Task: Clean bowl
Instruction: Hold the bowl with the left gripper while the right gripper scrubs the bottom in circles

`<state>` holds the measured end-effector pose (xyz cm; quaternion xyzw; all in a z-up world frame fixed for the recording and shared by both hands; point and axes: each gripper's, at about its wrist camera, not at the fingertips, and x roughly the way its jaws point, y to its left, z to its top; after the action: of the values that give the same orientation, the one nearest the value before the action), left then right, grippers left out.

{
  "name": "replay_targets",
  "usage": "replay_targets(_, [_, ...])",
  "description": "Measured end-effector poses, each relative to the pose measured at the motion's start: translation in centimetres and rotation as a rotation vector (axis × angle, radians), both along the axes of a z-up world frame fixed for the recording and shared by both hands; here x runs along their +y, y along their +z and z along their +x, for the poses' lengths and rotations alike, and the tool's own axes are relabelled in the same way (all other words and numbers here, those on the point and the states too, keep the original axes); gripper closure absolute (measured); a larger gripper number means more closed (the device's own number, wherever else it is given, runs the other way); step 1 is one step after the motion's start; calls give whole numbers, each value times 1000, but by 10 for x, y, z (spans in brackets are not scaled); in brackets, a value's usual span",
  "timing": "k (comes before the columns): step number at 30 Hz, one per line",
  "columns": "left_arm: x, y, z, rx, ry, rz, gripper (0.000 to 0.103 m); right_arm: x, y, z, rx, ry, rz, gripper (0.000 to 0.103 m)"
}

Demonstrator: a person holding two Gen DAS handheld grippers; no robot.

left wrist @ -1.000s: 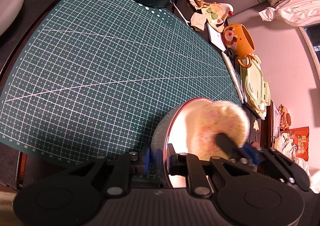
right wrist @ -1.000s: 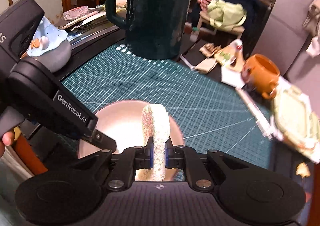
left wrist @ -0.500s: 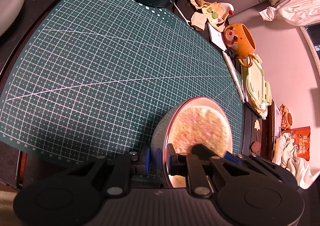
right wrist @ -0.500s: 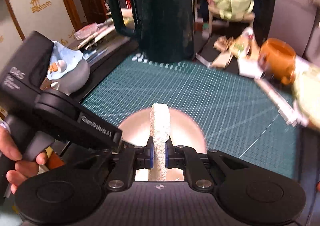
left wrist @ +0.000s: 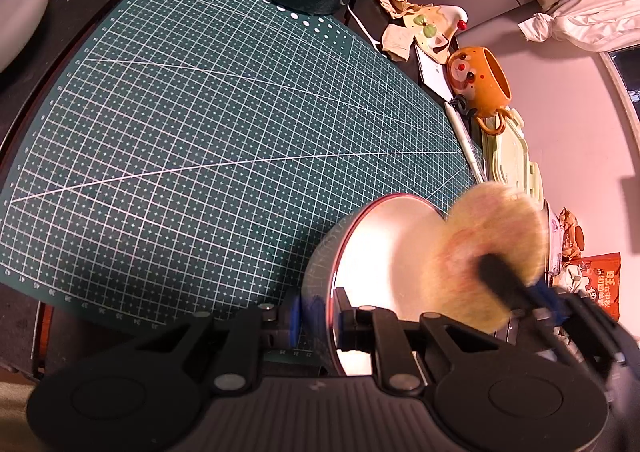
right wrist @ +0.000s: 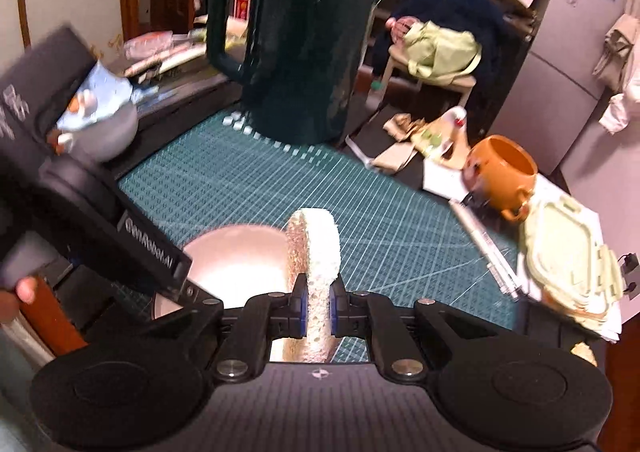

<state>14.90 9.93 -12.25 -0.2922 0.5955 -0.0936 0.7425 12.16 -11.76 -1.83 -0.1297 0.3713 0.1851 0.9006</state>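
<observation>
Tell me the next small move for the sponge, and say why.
Probably bring the sponge back down into the bowl and wipe again: the right gripper grips it over the bowl's far edge, while the left gripper pinches the rim.

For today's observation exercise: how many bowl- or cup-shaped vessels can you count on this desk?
3: a pale round bowl gripped at its rim on the green mat, an orange animal-faced cup at the right, and a grey-blue bowl at the left. Clutter may hide more.
</observation>
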Motion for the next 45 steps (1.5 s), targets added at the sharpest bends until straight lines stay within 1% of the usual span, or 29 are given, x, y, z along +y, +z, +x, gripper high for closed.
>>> replay_targets(2, [1, -1, 0, -1, -1, 1, 89, -10, 8, 3, 21, -6, 87, 94])
replay_targets(5, [7, -4, 0, -1, -2, 0, 89, -24, 8, 12, 128, 13, 260, 94])
replay_targets(6, [9, -5, -1, -1, -2, 0, 89, -23, 2, 14, 159, 14, 274, 94])
replay_targets(9, [10, -5, -3, 1, -2, 0, 89, -16, -14, 20, 219, 17, 269, 94])
replay_targets(11, [9, -6, -4, 0, -4, 5, 89, -13, -25, 23, 268, 26, 291, 94])
replay_targets(12, [9, -6, -4, -1, -4, 3, 89, -11, -28, 24, 274, 27, 284, 94])
replay_targets(13, [9, -6, -4, -1, -3, -2, 88, -8, -32, 24, 269, 25, 256, 94])
replay_targets(17, [7, -6, -4, -1, -2, -4, 89, -2, -42, 22, 234, -4, 119, 94])
replay_targets(18, [6, -6, -4, -2, -2, -3, 89, 1, -40, 18, 197, -12, 71, 94])
replay_targets(20, [6, -6, -4, -2, -1, -2, 89, 5, -34, 11, 141, -8, 18, 94])
replay_targets(21, [5, -6, -4, -2, 0, -1, 89, 10, -27, 4, 83, -3, -32, 94])
replay_targets(22, [5, -6, -4, -2, 0, 2, 89, 12, -22, -1, 52, 2, -54, 94])
replay_targets(25, [4, -5, -4, -3, 0, 3, 89, 11, -7, -8, -12, 0, -64, 94])
replay_targets(26, [4, -5, -4, -3, 0, 3, 89, 9, -4, -8, -16, 1, -55, 94])
replay_targets(29, [4, -4, -4, -3, 1, 4, 89, -2, 4, -1, 23, 14, 49, 94])
replay_targets(30, [3, -4, -4, -4, 1, 4, 88, -6, 2, 4, 75, 31, 116, 94])
replay_targets(31, [3, -3, -5, -4, 2, 4, 88, -7, -1, 7, 108, 40, 147, 94])
replay_targets(33, [3, -3, -5, -4, 3, 3, 88, -4, -11, 11, 147, 48, 152, 94])
replay_targets(37, [1, -2, -4, -4, 2, 7, 89, 8, -33, 15, 208, 58, 119, 94])
replay_targets(40, [1, -2, -4, -4, 2, 6, 89, 14, -37, 15, 178, 48, 54, 94])
replay_targets(42, [0, -2, -4, -4, 3, 5, 89, 12, -36, 13, 163, 36, 32, 94])
replay_targets(43, [0, -2, -4, -5, 3, 6, 89, 12, -35, 12, 133, 23, -13, 94])
replay_targets(45, [-1, -2, -4, -6, 3, 6, 89, 10, -32, 11, 108, 10, -30, 94])
